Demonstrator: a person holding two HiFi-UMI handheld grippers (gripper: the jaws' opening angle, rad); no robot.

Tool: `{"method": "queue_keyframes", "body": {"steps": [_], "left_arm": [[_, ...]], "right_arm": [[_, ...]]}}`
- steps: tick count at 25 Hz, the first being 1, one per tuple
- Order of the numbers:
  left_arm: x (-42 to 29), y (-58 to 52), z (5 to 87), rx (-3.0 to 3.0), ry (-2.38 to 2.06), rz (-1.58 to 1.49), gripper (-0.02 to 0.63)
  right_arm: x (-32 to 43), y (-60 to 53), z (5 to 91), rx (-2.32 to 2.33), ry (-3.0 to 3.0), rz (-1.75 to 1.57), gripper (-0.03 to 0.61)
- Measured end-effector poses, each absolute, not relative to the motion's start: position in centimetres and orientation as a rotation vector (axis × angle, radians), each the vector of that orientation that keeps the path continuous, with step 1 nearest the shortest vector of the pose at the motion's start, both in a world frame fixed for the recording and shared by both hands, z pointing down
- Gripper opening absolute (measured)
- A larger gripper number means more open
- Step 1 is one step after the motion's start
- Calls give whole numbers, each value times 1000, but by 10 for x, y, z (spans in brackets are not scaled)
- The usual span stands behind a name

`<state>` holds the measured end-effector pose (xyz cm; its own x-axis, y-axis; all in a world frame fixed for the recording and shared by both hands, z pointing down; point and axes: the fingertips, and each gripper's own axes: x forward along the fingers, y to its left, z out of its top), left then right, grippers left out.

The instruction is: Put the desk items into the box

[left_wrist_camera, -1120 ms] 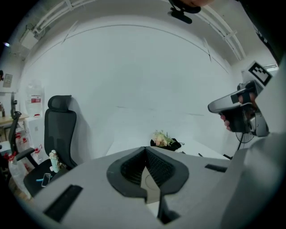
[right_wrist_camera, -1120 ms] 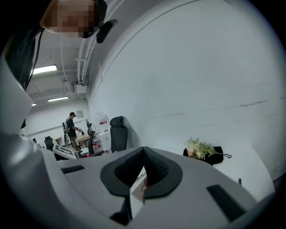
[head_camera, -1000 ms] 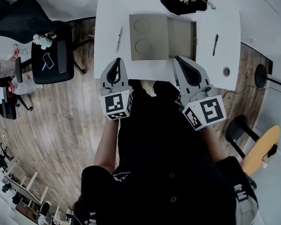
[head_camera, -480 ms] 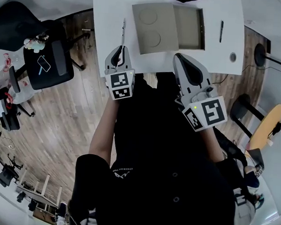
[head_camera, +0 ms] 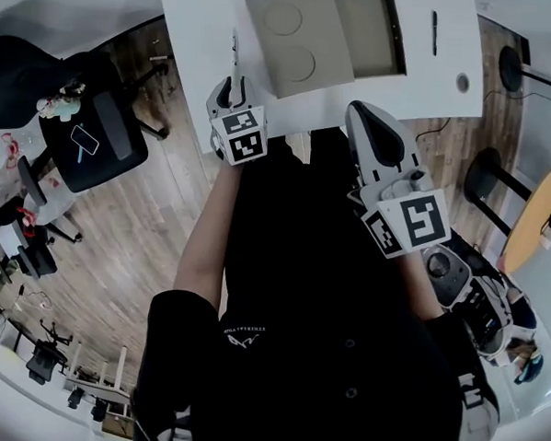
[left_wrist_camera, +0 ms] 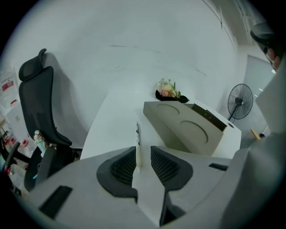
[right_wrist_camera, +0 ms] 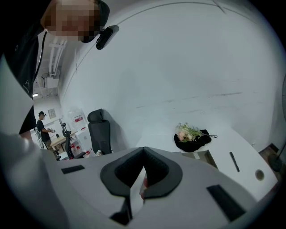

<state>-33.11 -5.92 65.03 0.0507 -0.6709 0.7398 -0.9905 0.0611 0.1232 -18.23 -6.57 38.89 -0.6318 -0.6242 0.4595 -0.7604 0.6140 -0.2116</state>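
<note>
Nearest to us, the right gripper (right_wrist_camera: 143, 153) hangs over our torso, short of the desk (left_wrist_camera: 107, 125) edge. Its jaws are pressed together at the tips with nothing between them. We judge it is parked there because it has no job yet.

The left gripper (left_wrist_camera: 142, 154) is out at the near edge of the desk, with its jaws parted and unclenched. It is lined up that way for a reason. A pale pen (left_wrist_camera: 138, 134) lies at twelve o'clock from it, running lengthwise away from us, with its near end in the gap between the two pads. We cannot tell whether either pad touches the pen, and the jaws are not closed on it. We take this as the approach to a pick.

Beyond the pale pen, at about one o'clock from the left gripper, sits the box (head_camera: 368, 31). Its lid (left_wrist_camera: 178, 125) is thrown open towards that pen, so the inside is free to receive things. A dark pen (head_camera: 434, 33) lies past the box, at one o'clock from the right gripper. Farthest off, near twelve o'clock, flowers (left_wrist_camera: 168, 88) rest at the desk's far end.
</note>
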Motion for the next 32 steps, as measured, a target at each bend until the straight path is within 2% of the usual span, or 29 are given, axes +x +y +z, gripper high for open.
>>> {"method": "queue_keyframes", "body": {"steps": [16,32], "left_arm": [[-343,-72,690,1601,-1638,703,72],[-357,-63,650,1584,-1685,614,58]], "right_arm": [[-174,-76,398,1211,-2445,606,-2],[-183,-74,400,1138,-2502,630,-2]]}}
